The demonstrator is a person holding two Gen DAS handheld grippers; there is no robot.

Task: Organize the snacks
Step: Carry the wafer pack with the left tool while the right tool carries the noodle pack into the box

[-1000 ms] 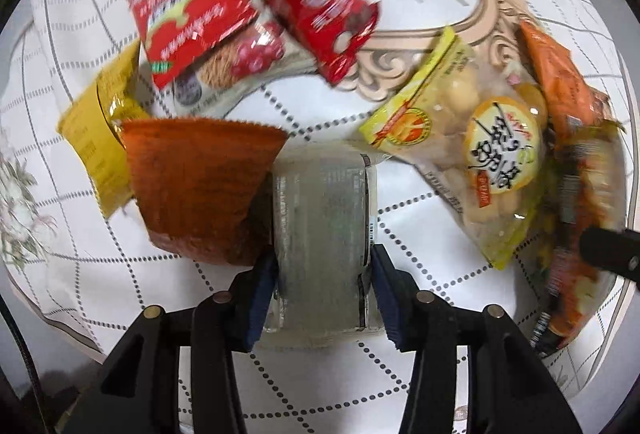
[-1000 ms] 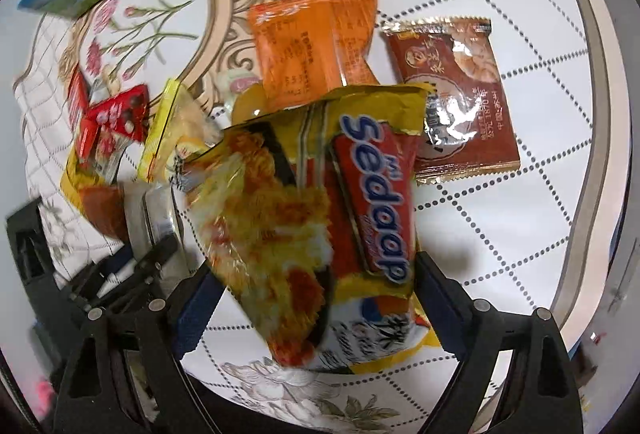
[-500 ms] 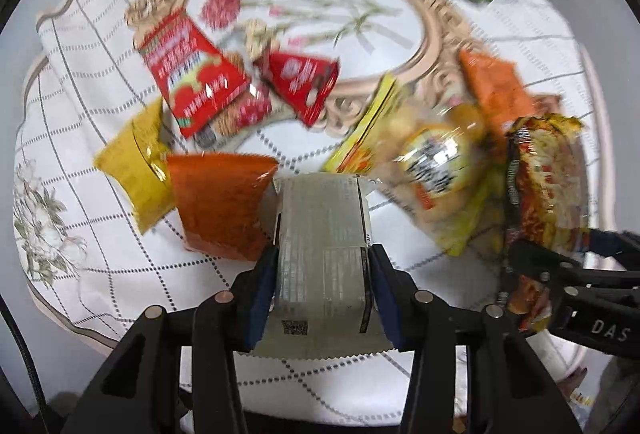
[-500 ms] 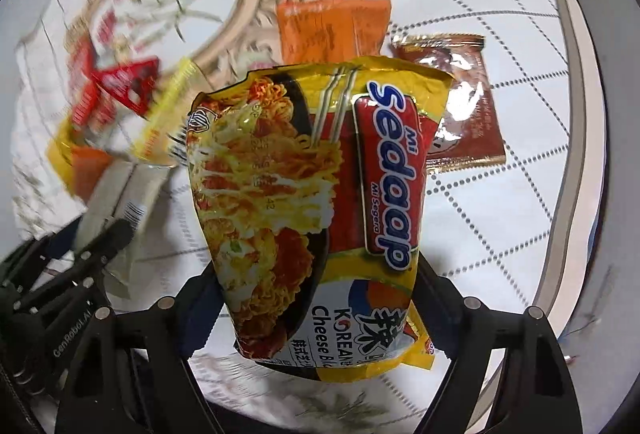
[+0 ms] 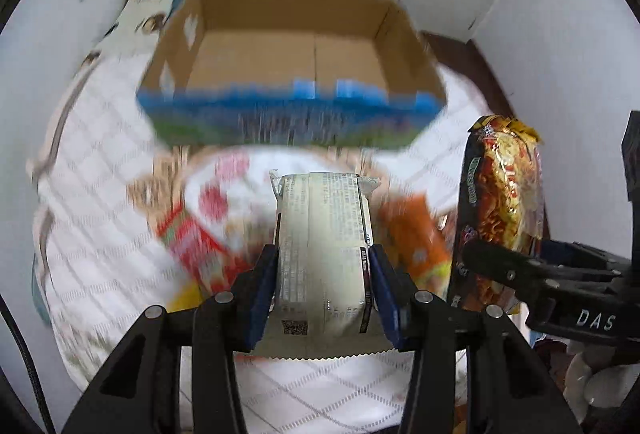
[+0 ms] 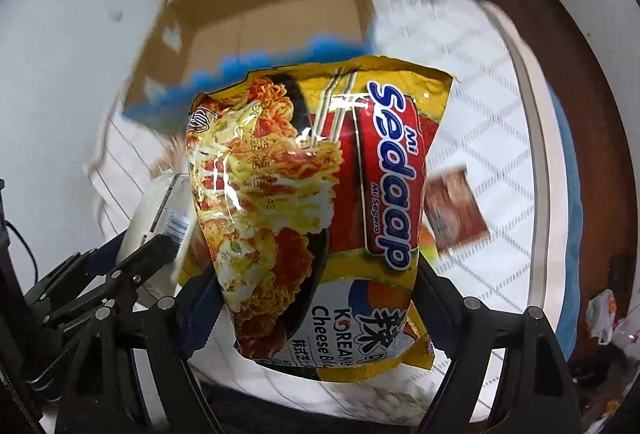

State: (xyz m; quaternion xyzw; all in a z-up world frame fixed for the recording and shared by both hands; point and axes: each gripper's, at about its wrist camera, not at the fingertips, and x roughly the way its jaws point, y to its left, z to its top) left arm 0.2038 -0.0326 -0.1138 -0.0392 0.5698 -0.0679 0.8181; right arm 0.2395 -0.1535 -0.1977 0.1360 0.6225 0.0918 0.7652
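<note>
The left claw [image 5: 325, 266] pinches a silvery foil snack packet [image 5: 324, 254] and the right claw [image 6: 316, 318] pinches a yellow-and-red instant noodle packet [image 6: 316, 210], both near the open brown cardboard box [image 5: 288, 62].

Cardboard box [image 5: 288, 46] behind scattered snacks [image 5: 412, 246]

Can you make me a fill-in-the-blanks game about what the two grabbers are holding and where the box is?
1. The right gripper holds a noodle packet with the brand name ____ on it.
2. The left gripper is shut on a ____ packet with small print.
3. The cardboard box beyond both packets has ____ inside it.

Missing words: Sedaap; silver; nothing
</note>
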